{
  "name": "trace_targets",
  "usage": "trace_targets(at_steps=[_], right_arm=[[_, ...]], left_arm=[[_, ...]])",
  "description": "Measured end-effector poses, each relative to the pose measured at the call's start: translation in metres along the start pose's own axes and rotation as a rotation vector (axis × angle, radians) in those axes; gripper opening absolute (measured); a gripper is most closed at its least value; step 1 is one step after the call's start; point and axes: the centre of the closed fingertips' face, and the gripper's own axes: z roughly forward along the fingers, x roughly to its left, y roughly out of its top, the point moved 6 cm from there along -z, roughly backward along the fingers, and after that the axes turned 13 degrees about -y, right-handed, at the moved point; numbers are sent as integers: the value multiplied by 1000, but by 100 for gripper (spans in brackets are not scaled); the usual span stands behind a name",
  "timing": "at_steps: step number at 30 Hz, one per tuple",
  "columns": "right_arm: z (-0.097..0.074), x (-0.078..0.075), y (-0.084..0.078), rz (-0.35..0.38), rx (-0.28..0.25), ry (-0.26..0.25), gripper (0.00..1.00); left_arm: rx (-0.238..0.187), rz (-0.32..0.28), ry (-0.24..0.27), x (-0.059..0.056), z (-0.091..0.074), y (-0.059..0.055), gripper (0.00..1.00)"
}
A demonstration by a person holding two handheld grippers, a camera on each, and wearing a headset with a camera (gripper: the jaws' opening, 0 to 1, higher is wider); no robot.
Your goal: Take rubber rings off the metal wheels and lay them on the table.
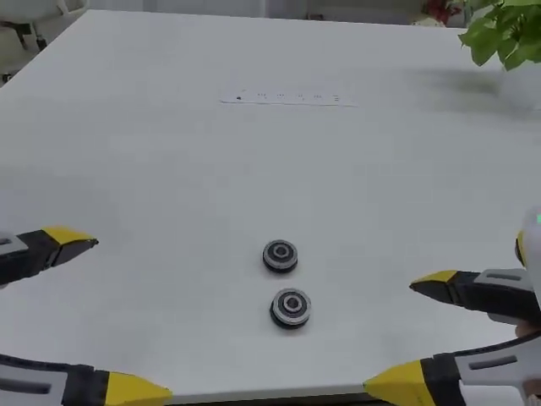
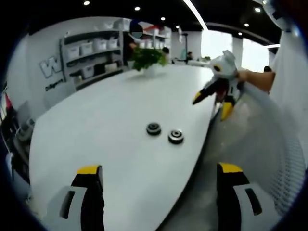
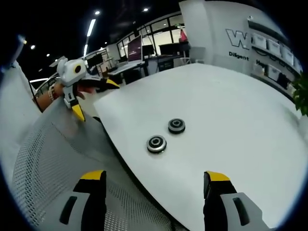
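Both tools are wide open with nothing between the jaws. Left tool and right tool hover at the near edge of the white surface, well apart, yellow tips pointing in toward each other. Two metal wheels sit flat on the surface in the gap between the tools, roughly midway, and neither tool is touching them. One is a bit closer to the edge the tools hang over, and the other wheel is just beyond it, close by but not touching. Each has a dark rubber ring around it, so nothing's been pulled off yet. In the left gripper view the pair lies out ahead of the left tool's own jaws, with the right tool past them, held by a hand. The right gripper view is pretty much the mirror: wheels ahead of the jaws, left tool beyond them by the surface's edge. Way out past the wheels from the tools there's a thin pale strip lying flat, with marks too small to read, and a leafy plant far off on the right tool's side.
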Motion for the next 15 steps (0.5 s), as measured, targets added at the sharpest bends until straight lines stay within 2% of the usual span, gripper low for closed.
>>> trace_targets(at_steps=[4, 6, 8, 10, 15], right_arm=[[0, -1, 1, 10, -22, 13, 84], [0, -5, 2, 23, -33, -7, 85], [-3, -10, 8, 53, -75, -37, 86], [-5, -12, 10, 72, -102, -49, 86], [-7, -17, 12, 58, -110, -98, 87]], left_arm=[[-57, -12, 21, 3, -5, 8, 100], [-80, -12, 24, 3, -8, 11, 100], [-76, -16, 34, 4, -10, 12, 100], [-58, 6, 43, 3, -13, 12, 100], [-32, 15, 44, 1, -18, 9, 100]])
